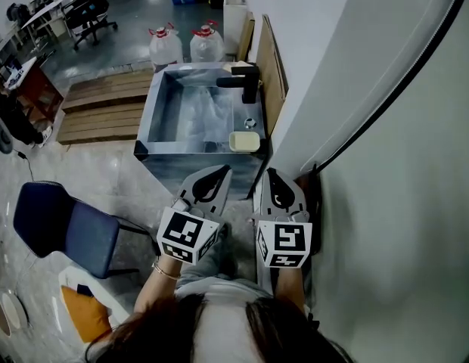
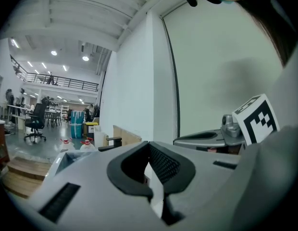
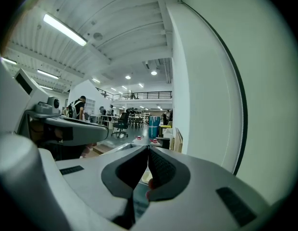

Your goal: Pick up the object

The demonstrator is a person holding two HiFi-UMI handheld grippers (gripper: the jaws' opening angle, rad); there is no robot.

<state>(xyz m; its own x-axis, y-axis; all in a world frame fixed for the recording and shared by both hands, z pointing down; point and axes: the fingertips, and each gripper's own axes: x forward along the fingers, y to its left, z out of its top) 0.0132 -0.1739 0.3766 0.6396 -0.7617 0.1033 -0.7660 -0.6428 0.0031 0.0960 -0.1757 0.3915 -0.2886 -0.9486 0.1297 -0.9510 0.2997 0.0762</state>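
A pale yellow rectangular object (image 1: 244, 141) lies on the right-hand ledge of a steel sink (image 1: 160, 104), below a black tap (image 1: 244, 82). My left gripper (image 1: 222, 169) is held close to my body, short of the sink's near edge, its jaws shut on nothing. My right gripper (image 1: 271, 174) is beside it near the wall, also shut and empty. In the left gripper view the closed left gripper (image 2: 149, 143) points over the sink toward the wall. The right gripper view shows the closed right gripper (image 3: 148, 148) aimed along the wall.
A white wall (image 1: 386, 127) runs along the right. Wooden boards (image 1: 270, 60) lean behind the sink. Two water jugs (image 1: 166, 45) and wooden pallets (image 1: 106, 104) stand beyond and left of it. A blue chair (image 1: 64, 225) is at my left.
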